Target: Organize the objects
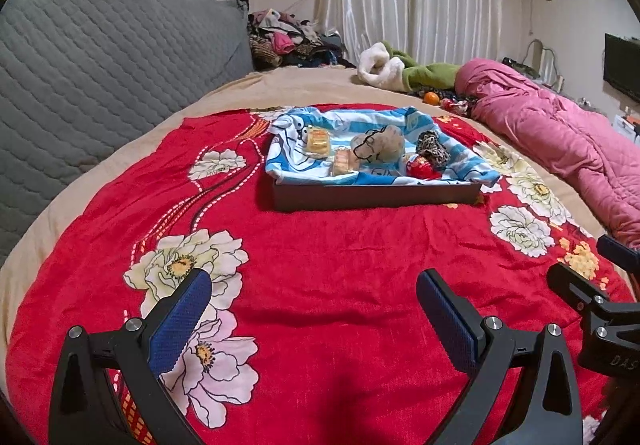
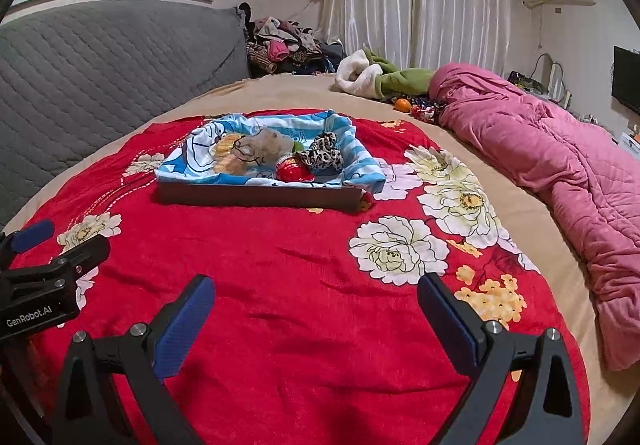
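Note:
A dark tray point(image 1: 376, 195) lined with a blue-and-white cartoon cloth point(image 1: 288, 153) sits on the red flowered blanket point(image 1: 340, 265). It holds wrapped yellow snacks point(image 1: 318, 141), a beige plush item point(image 1: 378, 145), a leopard-print scrunchie point(image 1: 434, 151) and a red round item point(image 1: 422, 168). The tray also shows in the right wrist view point(image 2: 256, 195). My left gripper point(image 1: 314, 309) is open and empty, well short of the tray. My right gripper point(image 2: 316, 311) is open and empty, to the right of the left one.
A pink quilt point(image 2: 540, 149) lies along the right of the bed. An orange point(image 2: 402, 104), wrapped sweets point(image 2: 424, 111) and a green-and-white garment point(image 2: 380, 79) lie at the far side. A grey quilted headboard point(image 1: 100, 65) is on the left, a clothes pile point(image 1: 288, 41) behind.

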Available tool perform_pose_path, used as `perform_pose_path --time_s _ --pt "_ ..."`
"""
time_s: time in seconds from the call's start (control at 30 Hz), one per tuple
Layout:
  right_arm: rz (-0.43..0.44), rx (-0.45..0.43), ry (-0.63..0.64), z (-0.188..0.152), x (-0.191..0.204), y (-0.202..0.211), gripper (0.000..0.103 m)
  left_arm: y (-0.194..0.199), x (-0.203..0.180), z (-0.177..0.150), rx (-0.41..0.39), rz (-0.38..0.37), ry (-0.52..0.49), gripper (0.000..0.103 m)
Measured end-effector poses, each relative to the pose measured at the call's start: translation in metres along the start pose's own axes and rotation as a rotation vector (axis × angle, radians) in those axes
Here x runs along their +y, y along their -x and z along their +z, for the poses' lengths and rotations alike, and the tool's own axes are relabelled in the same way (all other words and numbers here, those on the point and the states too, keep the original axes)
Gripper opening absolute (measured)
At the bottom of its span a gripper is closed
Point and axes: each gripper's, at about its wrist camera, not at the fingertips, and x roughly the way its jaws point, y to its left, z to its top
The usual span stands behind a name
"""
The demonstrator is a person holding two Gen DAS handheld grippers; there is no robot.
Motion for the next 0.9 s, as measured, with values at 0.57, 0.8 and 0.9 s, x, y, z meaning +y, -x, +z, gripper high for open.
perform_pose_path --time_s 0.57,0.8,0.9 --pt "0.004 0.029 -0.008 -0.006 0.0 -0.012 0.102 -0.011 0.003 -0.006 0.019 0.0 0.005 0.102" --pt "0.008 0.041 -0.006 -0.008 0.002 -0.022 0.102 -0.019 0.006 -0.011 0.04 0.004 0.007 0.102" --pt "0.01 0.047 -0.005 -0.01 0.003 -0.025 0.102 -0.024 0.006 -0.012 0.049 0.006 0.012 0.102"
